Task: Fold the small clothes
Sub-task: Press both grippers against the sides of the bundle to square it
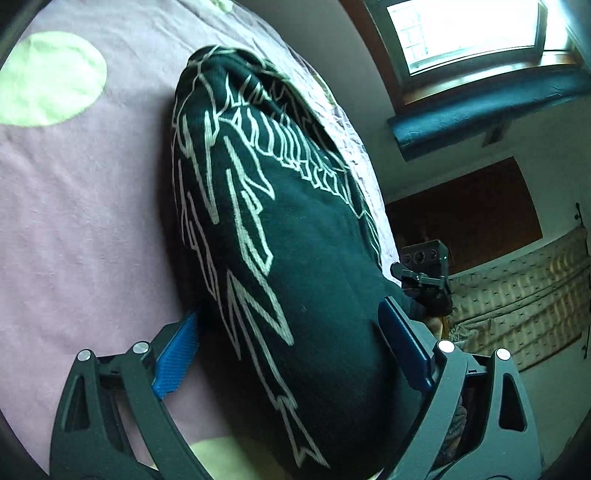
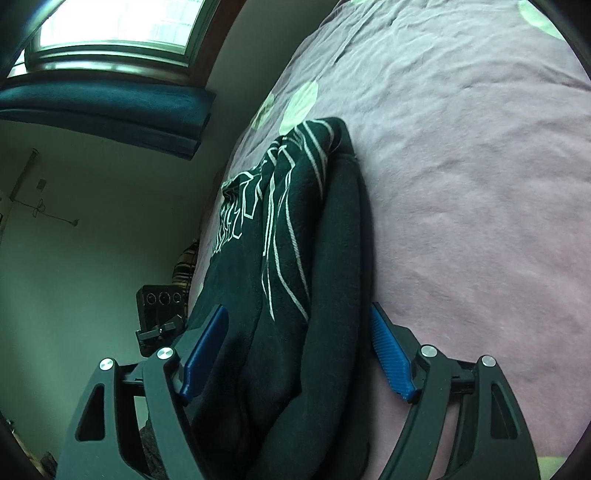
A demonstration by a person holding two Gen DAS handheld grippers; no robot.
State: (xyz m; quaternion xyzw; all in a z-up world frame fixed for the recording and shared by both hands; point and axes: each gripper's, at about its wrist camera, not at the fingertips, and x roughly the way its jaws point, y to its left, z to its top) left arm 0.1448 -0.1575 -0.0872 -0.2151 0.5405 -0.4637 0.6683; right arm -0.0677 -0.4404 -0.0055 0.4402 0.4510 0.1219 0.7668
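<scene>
A black garment with white line print (image 1: pixel 280 229) lies bunched on the pink bedspread (image 1: pixel 81 206). My left gripper (image 1: pixel 291 332) has its jaws wide apart with the garment's thick edge between the blue pads (image 1: pixel 177 354). In the right wrist view the same garment (image 2: pixel 295 258) lies folded in layers between the jaws of my right gripper (image 2: pixel 299 332), which are also wide apart; the blue pads (image 2: pixel 391 358) touch or nearly touch the cloth on each side. I cannot tell whether either gripper is pinching the cloth.
The bedspread (image 2: pixel 461 184) has pale green spots (image 1: pixel 51 77). The bed edge drops off beside the garment. A window (image 1: pixel 465 29) and dark blue cushion (image 1: pixel 480 118) are on the wall. The other gripper's body (image 1: pixel 424 273) shows past the garment.
</scene>
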